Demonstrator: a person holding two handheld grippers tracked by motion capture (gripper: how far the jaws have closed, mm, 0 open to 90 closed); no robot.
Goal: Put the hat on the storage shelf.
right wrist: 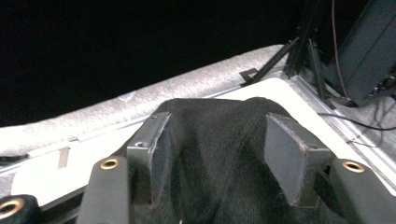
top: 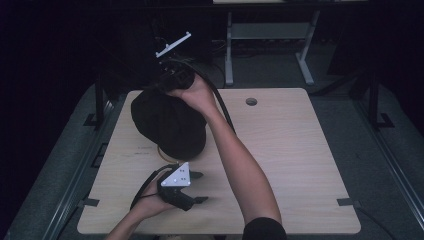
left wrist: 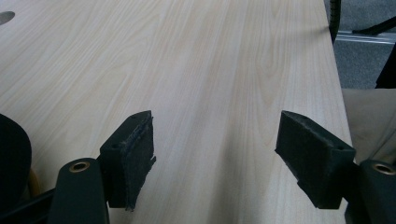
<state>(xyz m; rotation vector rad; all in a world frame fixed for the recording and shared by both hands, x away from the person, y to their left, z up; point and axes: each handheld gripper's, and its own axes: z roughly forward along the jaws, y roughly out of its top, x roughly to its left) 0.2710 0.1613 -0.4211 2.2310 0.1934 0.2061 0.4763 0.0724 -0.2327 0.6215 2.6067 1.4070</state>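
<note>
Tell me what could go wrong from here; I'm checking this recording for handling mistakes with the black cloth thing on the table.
1. The right gripper has black fabric of the dark cap-like cloth object between jaws that are not closed, so it may slip out on a lift.
2. The left gripper sits open over bare light wooden table, apart from the fabric, so nothing steadies it.
3. The right gripper's black cable runs beside the cloth and could snag it.
</note>
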